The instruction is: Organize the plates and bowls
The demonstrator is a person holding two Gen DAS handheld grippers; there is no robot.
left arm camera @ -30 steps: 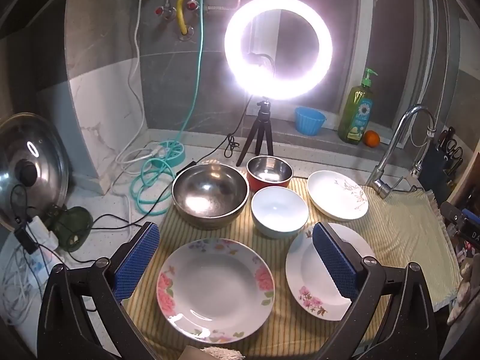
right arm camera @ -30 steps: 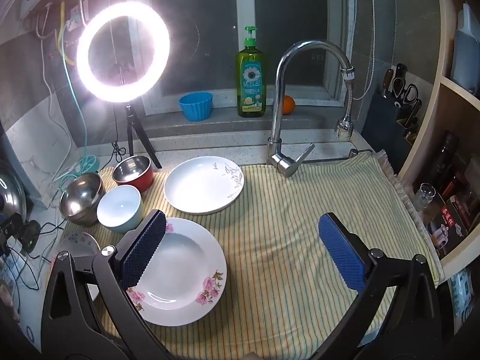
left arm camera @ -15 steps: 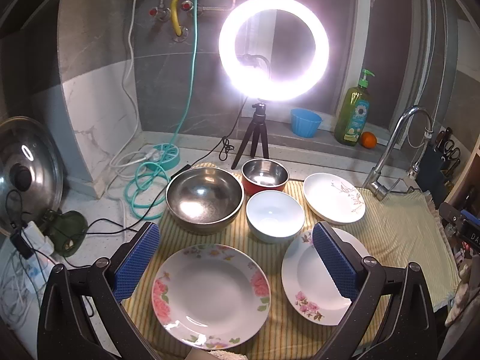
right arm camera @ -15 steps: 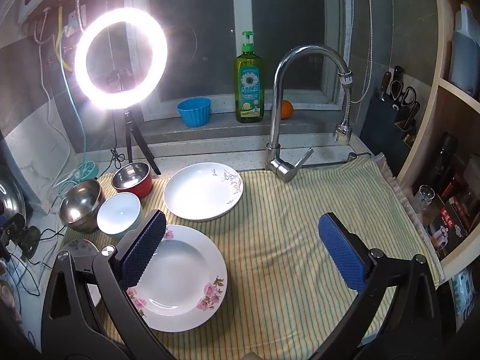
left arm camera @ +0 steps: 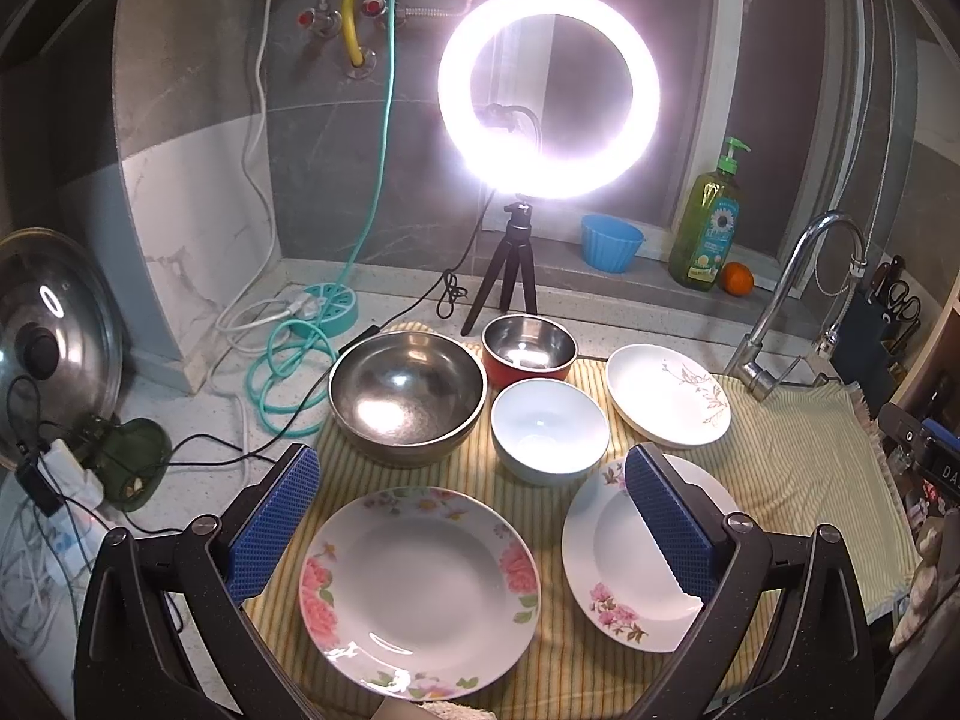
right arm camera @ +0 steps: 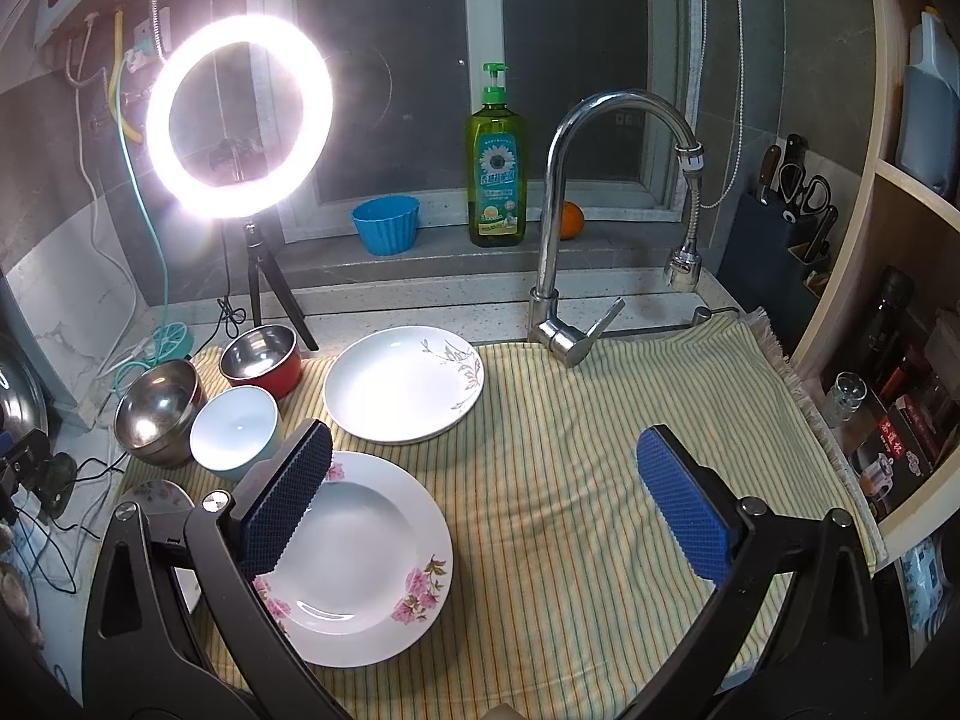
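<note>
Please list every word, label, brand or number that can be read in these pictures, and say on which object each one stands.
"DA": white letters on the dark device at the right edge of the left wrist view; the rest is cut off.
Soap bottle: sunflower label with Chinese characters, too small to read.
Red and black box on the shelf: Chinese characters, too blurred to read.
The plates and bowls show no text, only flower and leaf patterns.

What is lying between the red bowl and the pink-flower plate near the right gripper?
The pale blue bowl sits between the red bowl and the pink-flower plate, as the right wrist view shows.
</note>
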